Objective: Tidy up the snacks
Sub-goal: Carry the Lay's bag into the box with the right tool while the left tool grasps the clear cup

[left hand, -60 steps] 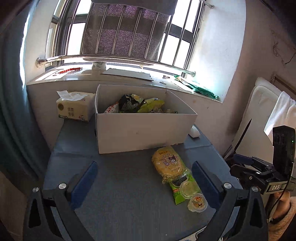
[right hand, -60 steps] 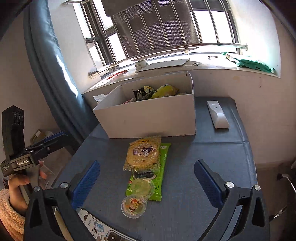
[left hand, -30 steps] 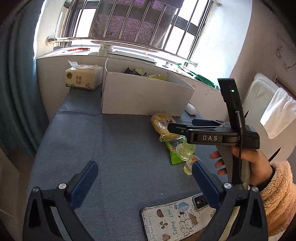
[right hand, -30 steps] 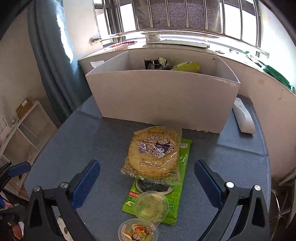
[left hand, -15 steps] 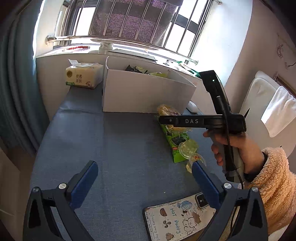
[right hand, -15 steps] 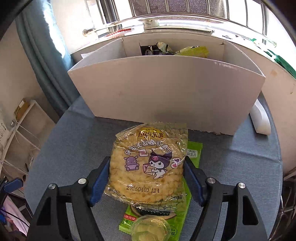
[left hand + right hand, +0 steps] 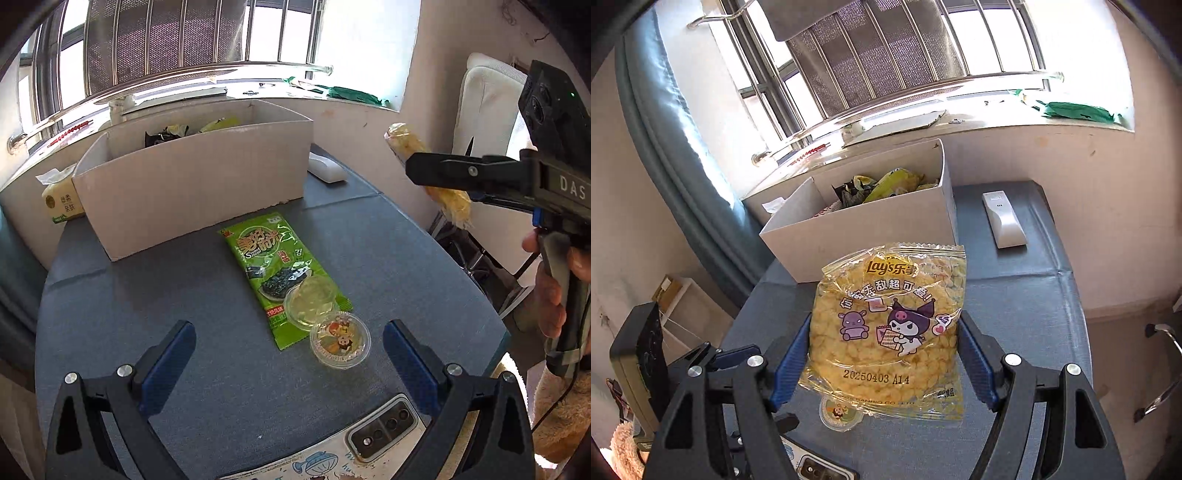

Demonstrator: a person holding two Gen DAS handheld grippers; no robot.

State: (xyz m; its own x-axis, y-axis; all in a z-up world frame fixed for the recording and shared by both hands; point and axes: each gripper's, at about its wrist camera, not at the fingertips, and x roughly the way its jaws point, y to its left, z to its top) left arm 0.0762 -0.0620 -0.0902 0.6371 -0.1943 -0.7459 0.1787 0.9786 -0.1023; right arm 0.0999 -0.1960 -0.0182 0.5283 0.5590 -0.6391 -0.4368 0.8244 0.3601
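Note:
My right gripper (image 7: 882, 365) is shut on a yellow Lay's chip bag (image 7: 890, 295) and holds it in the air in front of the white box (image 7: 857, 236). In the left wrist view the same bag (image 7: 400, 142) hangs to the right of the table in the right gripper (image 7: 428, 173). A green seaweed pack (image 7: 273, 258) lies flat on the blue table. On its near end rests a clear jelly cup (image 7: 312, 302), with a cartoon-lidded cup (image 7: 340, 339) beside it. My left gripper (image 7: 288, 354) stands open just short of the cups, holding nothing.
The white box (image 7: 192, 173) holds several snack bags. A tissue pack (image 7: 61, 203) stands to its left and a white remote (image 7: 327, 170) lies to its right. A phone (image 7: 369, 443) lies at the table's near edge. A white chair (image 7: 487, 110) stands off to the right.
The right gripper closed on the chip bag and lifted it off the seaweed pack, up and to the right. My left gripper swung in towards the cups.

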